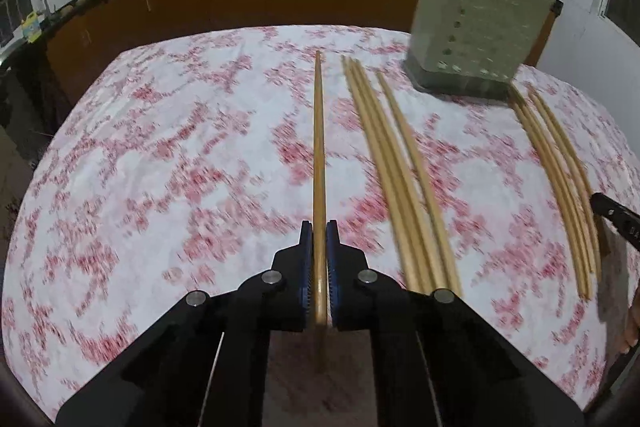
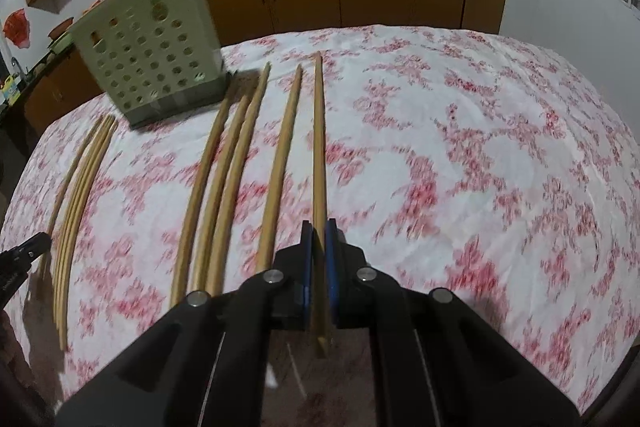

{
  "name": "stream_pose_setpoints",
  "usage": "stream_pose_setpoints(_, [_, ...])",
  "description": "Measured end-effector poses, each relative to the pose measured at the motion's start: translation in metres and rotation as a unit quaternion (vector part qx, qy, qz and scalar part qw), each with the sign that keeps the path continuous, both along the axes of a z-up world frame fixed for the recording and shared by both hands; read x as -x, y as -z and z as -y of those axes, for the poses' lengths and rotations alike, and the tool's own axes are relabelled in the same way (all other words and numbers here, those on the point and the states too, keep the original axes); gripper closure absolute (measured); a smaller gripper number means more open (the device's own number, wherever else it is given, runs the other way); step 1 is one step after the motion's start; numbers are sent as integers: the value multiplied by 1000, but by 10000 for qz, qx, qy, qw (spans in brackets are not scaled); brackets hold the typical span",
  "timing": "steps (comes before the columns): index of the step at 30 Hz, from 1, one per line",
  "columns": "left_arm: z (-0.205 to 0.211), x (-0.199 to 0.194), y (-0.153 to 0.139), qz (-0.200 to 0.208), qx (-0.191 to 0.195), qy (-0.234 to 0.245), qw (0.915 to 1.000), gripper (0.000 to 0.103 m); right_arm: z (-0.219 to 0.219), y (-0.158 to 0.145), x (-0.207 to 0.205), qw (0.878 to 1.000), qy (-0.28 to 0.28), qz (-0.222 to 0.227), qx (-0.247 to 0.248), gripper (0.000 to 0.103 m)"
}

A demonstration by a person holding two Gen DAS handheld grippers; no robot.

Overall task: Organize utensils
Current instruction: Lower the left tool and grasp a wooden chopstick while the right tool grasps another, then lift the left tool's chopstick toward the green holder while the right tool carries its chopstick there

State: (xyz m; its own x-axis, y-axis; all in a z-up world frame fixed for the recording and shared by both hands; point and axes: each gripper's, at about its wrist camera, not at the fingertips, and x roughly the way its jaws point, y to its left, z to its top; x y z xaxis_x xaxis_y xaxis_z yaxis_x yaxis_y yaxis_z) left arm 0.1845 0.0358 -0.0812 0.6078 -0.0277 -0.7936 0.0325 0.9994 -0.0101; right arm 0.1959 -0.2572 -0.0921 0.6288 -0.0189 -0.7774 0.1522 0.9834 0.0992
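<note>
Your left tool (image 1: 319, 239) is clamped tight on one wooden chopstick (image 1: 319, 147), which runs straight out ahead between the blue pads (image 1: 305, 267); your right tool (image 2: 319, 239) grips a second chopstick (image 2: 319, 147) the same way. The green perforated utensil holder (image 2: 152, 55) stands at the far side of the counter (image 2: 460, 147), tilted in these views, with two loose bundles of chopsticks (image 1: 396, 179) lying on the floral cloth in front of it. The step in hand looks like carrying the held sticks to the holder. Keep each grip firm so the stick doesn't swing. Raise the tips well above the holder's rim, then tilt the stick upright before lowering it. Bring one hand in at a time so the sticks don't cross.
</note>
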Motion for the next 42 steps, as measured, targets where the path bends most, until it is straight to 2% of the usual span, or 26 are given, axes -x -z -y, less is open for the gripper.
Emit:
stream_pose_setpoints(5, [-8, -7, 0, 77, 88, -2, 9999, 95, 2, 1, -5, 9999, 3, 65, 150, 95])
stream_pose_setpoints(16, [-5, 9, 1, 161, 29, 18, 9999, 95, 0, 2, 9, 9997, -73, 101, 200, 95])
stream_pose_setpoints(20, [-8, 10, -3, 113, 80, 26, 9999, 95, 5, -10, 15, 9996, -18, 257, 108, 95])
stream_pose_setpoints(25, [-20, 13, -42, 574, 260, -84, 9980, 95, 15, -60, 27, 9955, 88, 932, 129, 95])
stream_pose_setpoints(30, [-33, 10, -92, 1221, 429, -249, 9913, 95, 28, -107, 33, 9873, 205, 1572, 85, 95])
stream_pose_setpoints(34, [-40, 3, -118, 1492, 460, -310, 9872, 95, 36, -128, 26, 9829, 252, 1823, 111, 95])
stream_pose_setpoints(39, [-40, -7, -133, 1658, 405, -365, 9846, 96, 35, -143, 14, 9792, 240, 2008, 141, 95])
stream_pose_setpoints(42, [-39, -17, -150, 1778, 372, -378, 9826, 96, 34, -162, 10, 9744, 225, 2231, 142, 95])
